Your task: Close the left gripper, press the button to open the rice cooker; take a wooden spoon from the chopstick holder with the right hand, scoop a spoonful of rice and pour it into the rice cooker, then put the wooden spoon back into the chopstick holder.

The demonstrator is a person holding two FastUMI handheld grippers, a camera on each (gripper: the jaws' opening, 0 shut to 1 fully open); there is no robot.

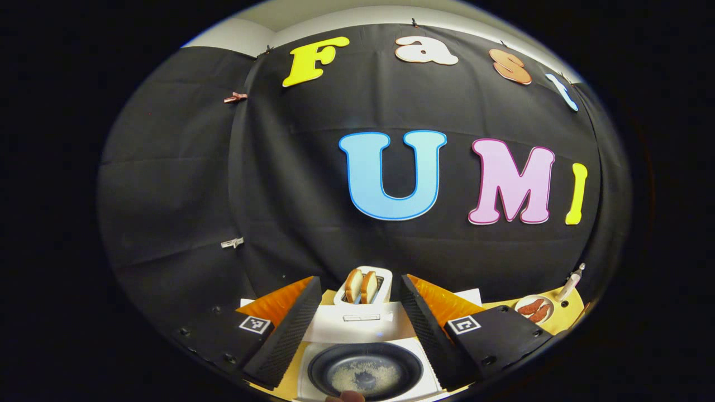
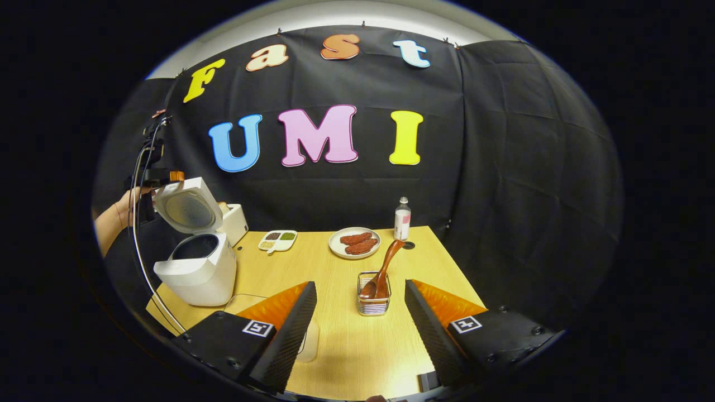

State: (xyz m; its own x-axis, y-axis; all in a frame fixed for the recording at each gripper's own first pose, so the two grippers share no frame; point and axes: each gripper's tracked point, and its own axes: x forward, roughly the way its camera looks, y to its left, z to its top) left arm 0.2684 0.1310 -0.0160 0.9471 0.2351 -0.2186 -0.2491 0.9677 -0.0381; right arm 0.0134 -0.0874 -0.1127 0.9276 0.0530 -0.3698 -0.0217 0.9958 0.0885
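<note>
Both claws stand with their fingers apart and hold nothing. Right claw hovers low over the near part of the table, aimed straight at the chopstick holder — a small wire basket just beyond its fingertips, between them in the right gripper view. A wooden spoon stands in that holder, bowl down and handle leaning up and to the far right, so the handle is free to be taken from above or from the side. My reading is that the spoon is either about to be taken or just returned.

Left claw hangs above the rice cooker, looking down into its dark inner pot, where a thin scatter of rice lies on the bottom. From the right gripper view the cooker sits at the left of the table with its lid swung up and back, a hand behind it — so the button step looks done.

Farther off sit a toaster with two slices in it, a divided dish of grains, a plate of sausages and a small bottle. That dish seems the likely rice source, well beyond the holder.
</note>
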